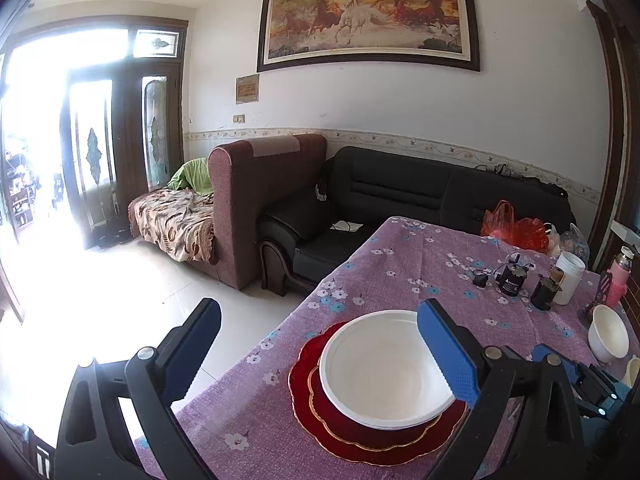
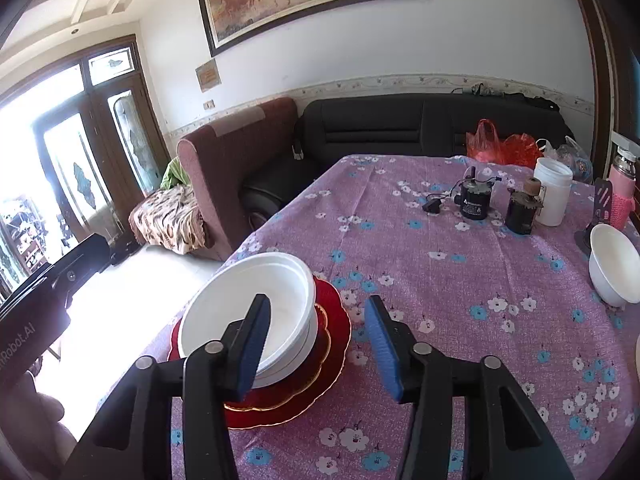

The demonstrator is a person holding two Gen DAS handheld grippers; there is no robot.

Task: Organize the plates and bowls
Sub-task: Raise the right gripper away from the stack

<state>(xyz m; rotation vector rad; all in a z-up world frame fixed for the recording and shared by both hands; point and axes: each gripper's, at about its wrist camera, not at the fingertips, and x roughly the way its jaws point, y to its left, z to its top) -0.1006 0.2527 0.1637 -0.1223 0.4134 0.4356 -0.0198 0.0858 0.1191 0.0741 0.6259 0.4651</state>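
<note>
**Stacked dishes on the floral counter: two-view inventory**

Purple floral cloth covers the counter, which stands before a black sofa and a maroon sofa under a framed horse painting.

Item 1. We record a large white bowl sitting on a red scalloped plate with a gold rim, near the counter's front left edge. From the right wrist we see the bowl's side wall and a second white rim below it, so there may be two bowls nested; we cannot tell for sure.

Item 2. Left hand-held gripper: jaws spread wide, one finger out over the floor, the other in front of the bowl's right rim. We see nothing clamped.

Item 3. Right hand-held gripper: jaws partly apart, straddling the bowl's near-right edge without pressing on it.

Item 4. A smaller white bowl stands well apart at the right.

Item 5. Only the right wrist view shows the left tool's black body and the hand holding it. Only the left wrist view shows the whole painting.
</note>
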